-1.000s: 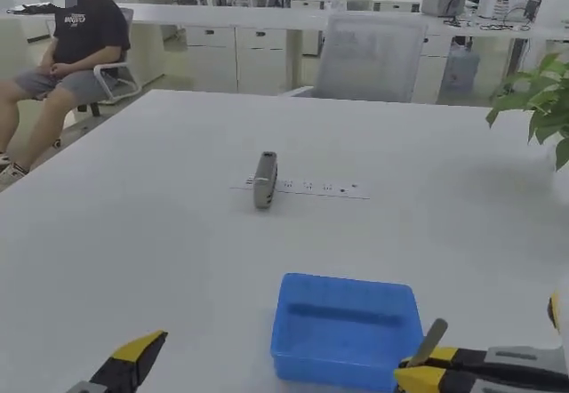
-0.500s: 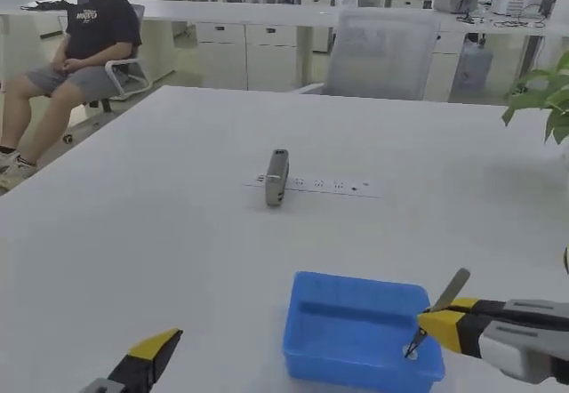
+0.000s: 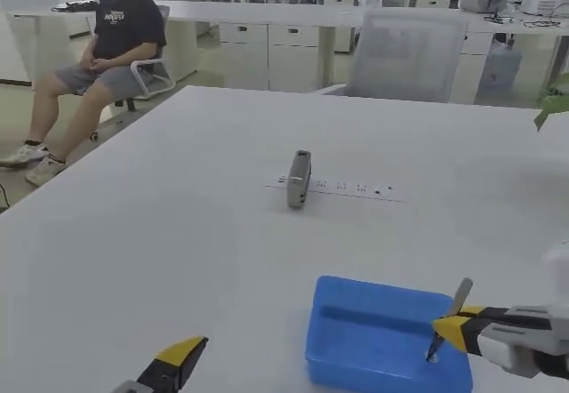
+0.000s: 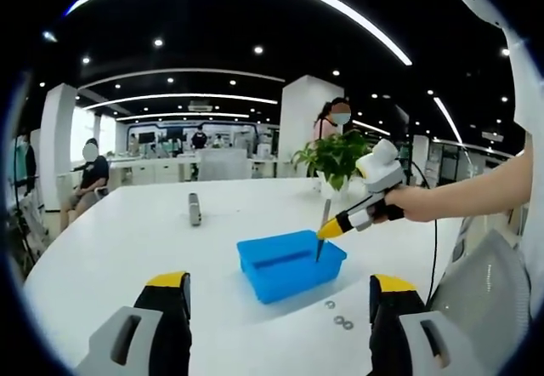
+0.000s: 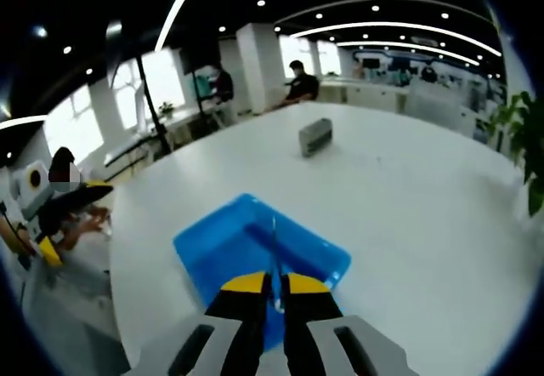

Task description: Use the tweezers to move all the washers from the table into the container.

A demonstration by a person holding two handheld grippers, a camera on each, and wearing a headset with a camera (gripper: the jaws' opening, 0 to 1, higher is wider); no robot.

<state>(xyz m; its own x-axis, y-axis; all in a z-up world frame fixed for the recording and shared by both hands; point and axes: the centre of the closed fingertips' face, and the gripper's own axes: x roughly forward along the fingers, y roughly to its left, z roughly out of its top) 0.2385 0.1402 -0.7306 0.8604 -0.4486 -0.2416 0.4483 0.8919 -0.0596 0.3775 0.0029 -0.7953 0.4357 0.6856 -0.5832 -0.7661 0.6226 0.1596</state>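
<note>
Two grippers: my right gripper (image 5: 274, 284) is clamped on the tweezers (image 5: 274, 244), jaws pressed almost together with the shank between them. My left gripper (image 4: 280, 282) hangs with jaws wide apart, holding and touching nothing.
Tweezers: they slant tip-down from the right gripper, with the tip inside the container (image 3: 378, 340) near its right wall. I cannot tell whether it touches the floor.
In the tips: too small to read, so I cannot tell if anything is pinched there.
Step in hand: I judge this to be the drop-off, with the tweezers brought into the container to release.
Container: blue and open-topped, close to the front edge of the worktop (image 3: 178, 233), right of middle. Its contents are too blurred to count.
Washers (image 4: 338, 318): three lie on the bare worktop just beside the container, near one another, on what I take to be its front-edge side.
Next move: ease the right jaws so the tweezers spring open, lift clear of the wall, then swing to those three. They look thin and flat, so the tips must come down steady and pinch one rim.
Left gripper: low by the front edge, left of the container and well apart from it.
Farther out: a grey block (image 3: 299, 178) stands at the left end of a socket strip (image 3: 351, 187) mid-worktop. A person (image 3: 120, 42) sits beyond the far left corner.
</note>
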